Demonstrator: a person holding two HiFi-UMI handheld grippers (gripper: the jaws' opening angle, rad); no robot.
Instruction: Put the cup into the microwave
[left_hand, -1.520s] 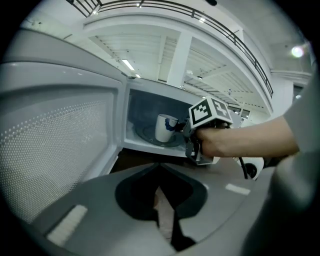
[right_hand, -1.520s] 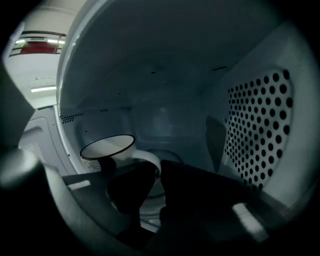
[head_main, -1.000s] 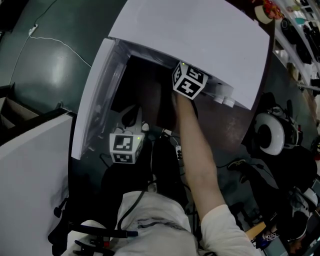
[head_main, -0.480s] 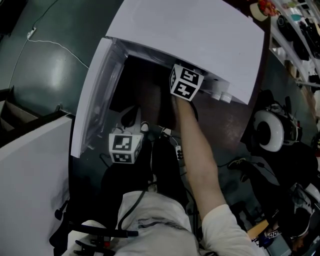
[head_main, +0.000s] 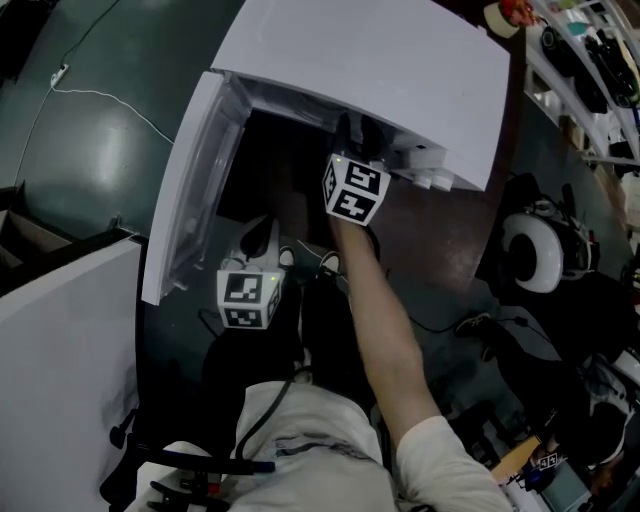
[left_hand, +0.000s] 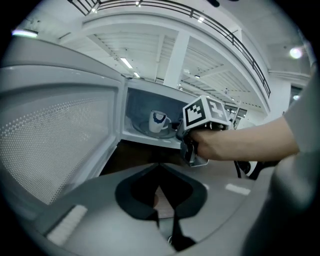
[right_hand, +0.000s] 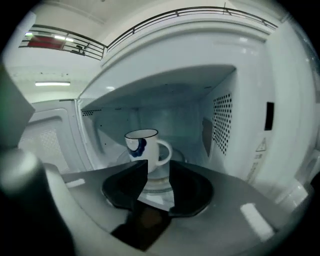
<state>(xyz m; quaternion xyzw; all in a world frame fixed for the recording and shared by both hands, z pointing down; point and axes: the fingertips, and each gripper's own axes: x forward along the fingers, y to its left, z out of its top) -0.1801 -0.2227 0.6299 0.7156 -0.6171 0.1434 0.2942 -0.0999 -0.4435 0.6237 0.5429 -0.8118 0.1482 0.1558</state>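
The cup (right_hand: 142, 147) stands upright on the turntable (right_hand: 165, 186) inside the microwave (right_hand: 240, 125), so it is already placed. The right gripper (right_hand: 159, 172) has just been opening; its fingers are released, and the cup shows just past their tips. I would draw it straight back, so that no finger catches the handle. The right arm (head_main: 385, 320) reaches forward, tilted slightly down. The left gripper (left_hand: 160, 175) hangs low near the door (left_hand: 55, 130), fingers clenched on nothing.
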